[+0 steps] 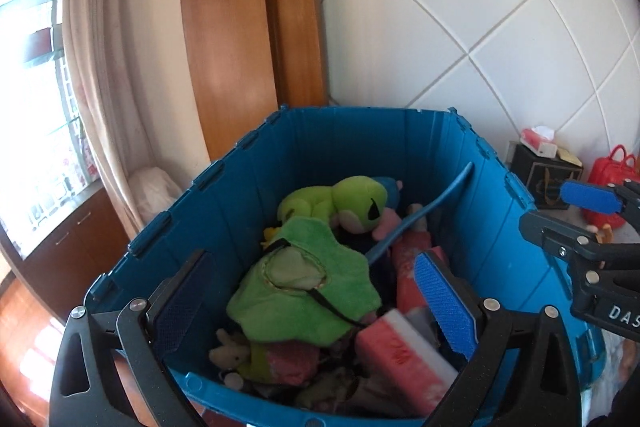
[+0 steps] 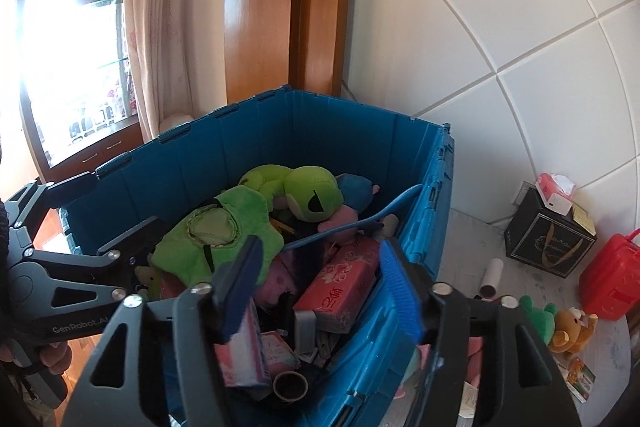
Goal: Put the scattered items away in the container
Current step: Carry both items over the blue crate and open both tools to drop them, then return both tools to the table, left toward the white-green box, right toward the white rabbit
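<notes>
The blue crate (image 1: 352, 143) stands against the white tiled wall (image 1: 460, 7), beside a wooden door frame (image 1: 248, 27), and it is already well filled. On top of the heap lies a green plush frog (image 1: 340, 201), with a green fleece cloth (image 1: 304, 291) spread just in front of it. A blue hanger (image 1: 420, 211) leans from the pile up to the crate's right wall. Red flower-print tissue packs (image 2: 340, 287) and a pink-and-white pack (image 1: 400, 351) lie toward the near right corner, and a cardboard tube (image 2: 290, 385) sits at the near wall.

Both grippers hang over the crate's near rim. The left gripper (image 1: 312, 307) has its jaws spread wide, nothing between them but the pile below. The right gripper (image 2: 320, 291) has its jaws parted too, empty, over the tissue packs.

Outside the crate, on the pale counter (image 2: 472, 239) to its right, items remain: a black box (image 2: 548, 243) by the wall with a tissue pack (image 2: 554, 193) on top, a red case (image 2: 612, 275) at the far right edge, a white roll (image 2: 491, 277) just off the crate's side, and 2 small plush toys, 1 green (image 2: 540, 319) and 1 brown bear (image 2: 574, 331), touching each other. A cream curtain (image 1: 108, 67) hangs by the window at left.
</notes>
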`<state>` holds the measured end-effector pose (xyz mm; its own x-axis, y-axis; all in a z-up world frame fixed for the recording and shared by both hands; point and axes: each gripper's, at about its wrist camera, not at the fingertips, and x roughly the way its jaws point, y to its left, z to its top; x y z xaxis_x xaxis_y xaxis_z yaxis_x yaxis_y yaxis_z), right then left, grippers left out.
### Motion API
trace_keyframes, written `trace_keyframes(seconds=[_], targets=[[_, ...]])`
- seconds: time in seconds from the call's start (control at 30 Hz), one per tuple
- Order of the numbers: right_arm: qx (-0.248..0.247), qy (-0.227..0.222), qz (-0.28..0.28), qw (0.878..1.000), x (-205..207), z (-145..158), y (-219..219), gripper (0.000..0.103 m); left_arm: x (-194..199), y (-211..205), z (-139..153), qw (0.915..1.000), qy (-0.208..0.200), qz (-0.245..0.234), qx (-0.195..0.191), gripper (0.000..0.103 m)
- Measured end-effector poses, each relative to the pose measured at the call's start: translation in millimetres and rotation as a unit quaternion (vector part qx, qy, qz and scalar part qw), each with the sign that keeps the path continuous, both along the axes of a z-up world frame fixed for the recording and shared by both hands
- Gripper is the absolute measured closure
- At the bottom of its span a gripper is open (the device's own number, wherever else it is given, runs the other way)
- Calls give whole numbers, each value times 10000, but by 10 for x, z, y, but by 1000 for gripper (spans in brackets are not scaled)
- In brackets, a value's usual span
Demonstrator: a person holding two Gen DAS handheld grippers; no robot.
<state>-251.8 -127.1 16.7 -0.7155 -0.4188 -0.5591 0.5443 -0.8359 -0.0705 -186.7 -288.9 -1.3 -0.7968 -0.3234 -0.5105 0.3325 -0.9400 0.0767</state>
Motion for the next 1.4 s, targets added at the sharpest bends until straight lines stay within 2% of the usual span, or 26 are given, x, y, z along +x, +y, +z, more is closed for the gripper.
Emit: trace_keyframes(seconds=[0.03, 0.17, 0.23, 0.27, 0.47, 0.67, 0.83, 0.97, 1.17, 1.4], targets=[[-3, 24, -33, 10000, 18, 2, 27, 25, 8, 12, 10, 10000, 14, -13, 5, 1], [-122, 109, -186, 9997, 99, 53, 220, 20, 26, 134, 41, 9999, 64, -87, 46, 1], [-160, 143, -280, 9994, 126, 84, 332, 3, 23, 251, 64, 9998, 104, -144, 58, 1], [-190, 179, -348, 9991, 147, 101, 410, 0, 26, 317, 82, 9997, 135, -191, 62, 1], [-406, 384, -797, 9953, 296, 178, 1084, 0, 34, 938, 281, 9974, 441, -566, 35, 1], [-547, 445, -1471, 9866, 397, 167, 2253, 0, 23, 1998, 342, 9923, 620, -1070, 6, 1], [-455, 205, -1890, 9807, 395, -33, 3234, 0, -90, 2885, 117, 9905, 438, -1300, 66, 1], [-252, -104, -2073, 9779, 377, -315, 3904, 0, -202, 3373, -229, 9911, 31, -1308, 229, 1], [-262, -794, -2303, 9695, 285, -816, 4528, 0, -291, 3669, -685, 9918, -579, -1119, 214, 1], [-258, -1308, -2392, 9618, 112, -1248, 4679, 0, -576, 3668, -1057, 9899, -1036, -936, 252, 1]])
